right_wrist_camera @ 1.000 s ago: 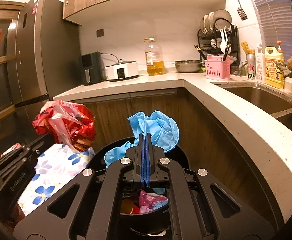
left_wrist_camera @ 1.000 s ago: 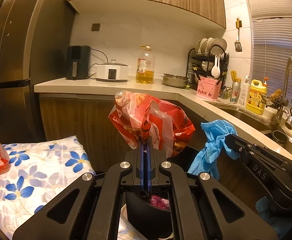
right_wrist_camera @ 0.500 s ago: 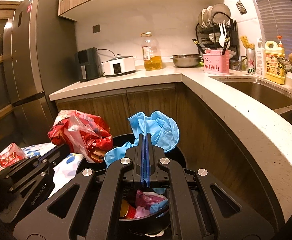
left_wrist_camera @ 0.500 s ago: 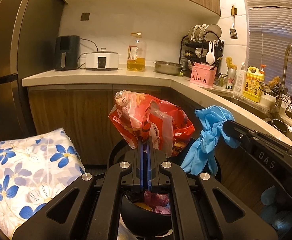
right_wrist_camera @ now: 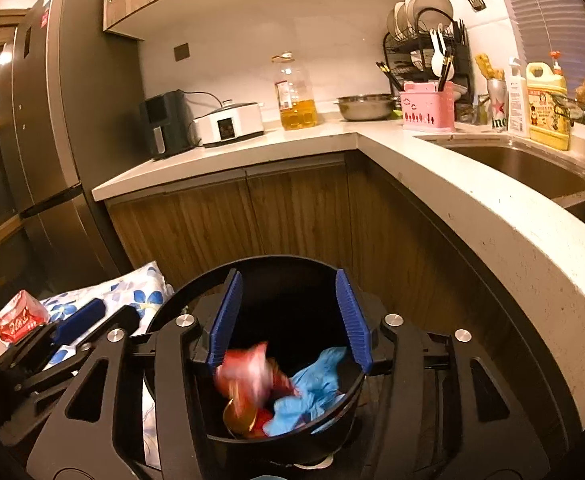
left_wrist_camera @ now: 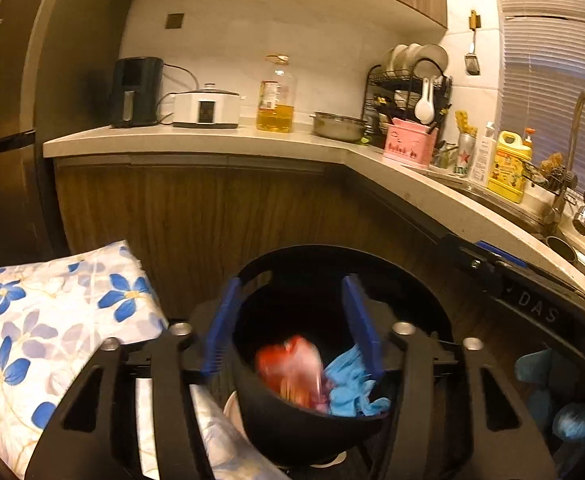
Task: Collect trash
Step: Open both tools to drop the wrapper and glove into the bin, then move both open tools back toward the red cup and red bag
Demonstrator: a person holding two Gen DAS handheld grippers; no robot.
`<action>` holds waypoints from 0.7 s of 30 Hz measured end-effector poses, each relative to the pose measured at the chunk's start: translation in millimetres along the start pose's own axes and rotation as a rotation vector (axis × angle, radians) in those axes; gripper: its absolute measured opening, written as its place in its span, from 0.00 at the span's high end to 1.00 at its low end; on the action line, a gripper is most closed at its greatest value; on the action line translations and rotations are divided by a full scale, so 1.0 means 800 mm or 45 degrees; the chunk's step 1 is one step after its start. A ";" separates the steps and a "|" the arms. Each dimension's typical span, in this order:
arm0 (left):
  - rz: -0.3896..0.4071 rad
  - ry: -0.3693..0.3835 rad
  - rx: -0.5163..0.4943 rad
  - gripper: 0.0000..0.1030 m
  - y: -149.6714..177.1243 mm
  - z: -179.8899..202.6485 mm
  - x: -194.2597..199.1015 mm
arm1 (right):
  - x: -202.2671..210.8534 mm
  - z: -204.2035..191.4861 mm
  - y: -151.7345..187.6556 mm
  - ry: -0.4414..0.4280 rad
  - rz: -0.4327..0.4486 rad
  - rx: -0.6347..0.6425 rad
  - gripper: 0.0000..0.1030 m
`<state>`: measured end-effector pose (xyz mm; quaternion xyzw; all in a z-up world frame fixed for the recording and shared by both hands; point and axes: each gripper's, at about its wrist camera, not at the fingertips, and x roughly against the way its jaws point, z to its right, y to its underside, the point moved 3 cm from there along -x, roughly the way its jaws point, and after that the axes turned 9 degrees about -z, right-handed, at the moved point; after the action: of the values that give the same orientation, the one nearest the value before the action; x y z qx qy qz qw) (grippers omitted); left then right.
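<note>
A black round bin (left_wrist_camera: 332,252) stands on the floor under both grippers. My left gripper (left_wrist_camera: 291,280) hangs over it, its jaws opening with nothing between the blue pads. Below it a red snack bag (left_wrist_camera: 288,368), blurred, drops into the bin next to a blue glove (left_wrist_camera: 348,384). My right gripper (right_wrist_camera: 288,274) is also above the bin (right_wrist_camera: 276,260), its jaws opening and empty. In that view the red bag (right_wrist_camera: 248,372) and the blue glove (right_wrist_camera: 312,392) lie loose among other rubbish inside.
A floral blue-and-white cloth (left_wrist_camera: 52,320) lies left of the bin, with a red packet (right_wrist_camera: 18,320) on it. Wooden cabinets under a pale L-shaped counter (right_wrist_camera: 472,200) close off the back and right. A tall fridge (right_wrist_camera: 44,120) stands at the left.
Both grippers were shut, the left on the red bag and the right on the blue glove. Now both have opened and the two items have dropped into the bin. Both views sank slightly.
</note>
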<state>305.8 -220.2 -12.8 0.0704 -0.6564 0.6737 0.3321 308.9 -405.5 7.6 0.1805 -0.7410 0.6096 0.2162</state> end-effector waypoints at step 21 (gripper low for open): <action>0.049 -0.216 0.120 0.06 0.048 -0.068 0.080 | 0.051 -0.043 0.035 0.096 0.106 0.054 0.05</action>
<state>254.4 -144.0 -17.6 0.1301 -0.6510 0.7018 0.2585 263.3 -366.6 12.3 0.1310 -0.7260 0.6401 0.2147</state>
